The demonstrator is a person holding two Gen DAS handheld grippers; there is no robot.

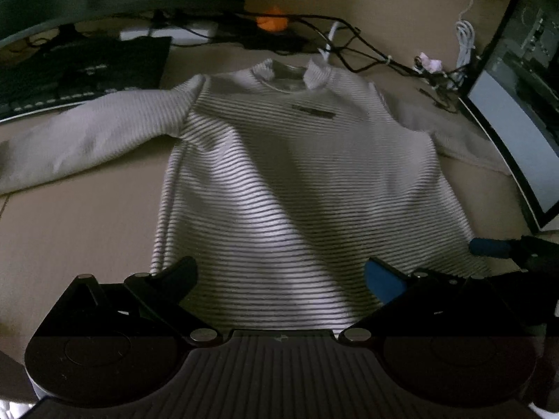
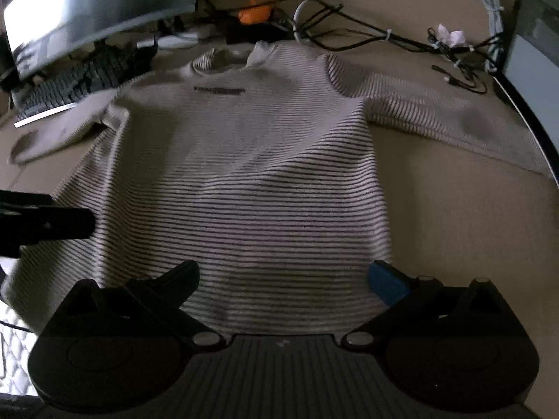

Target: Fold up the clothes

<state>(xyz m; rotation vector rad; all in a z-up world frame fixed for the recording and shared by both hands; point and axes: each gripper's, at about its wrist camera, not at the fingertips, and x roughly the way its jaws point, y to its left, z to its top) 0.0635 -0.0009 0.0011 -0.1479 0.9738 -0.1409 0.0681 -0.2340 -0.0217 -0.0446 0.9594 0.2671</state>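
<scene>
A white sweater with thin dark stripes [image 1: 297, 181] lies flat on the tan table, front up, collar at the far side, both sleeves spread out to the sides. It also shows in the right wrist view [image 2: 251, 181]. My left gripper [image 1: 283, 276] is open above the hem, left of its middle. My right gripper [image 2: 290, 276] is open above the hem's right part. Neither holds cloth. The right gripper's tip shows at the right edge of the left wrist view [image 1: 489, 248], and the left gripper's tip shows at the left of the right wrist view [image 2: 52, 223].
A keyboard [image 1: 70, 80] lies at the far left under a curved monitor [image 2: 87, 10]. A second monitor [image 1: 517, 111] stands at the right, over the right sleeve's end. Tangled cables [image 1: 367, 52] and an orange object [image 1: 272, 21] lie behind the collar.
</scene>
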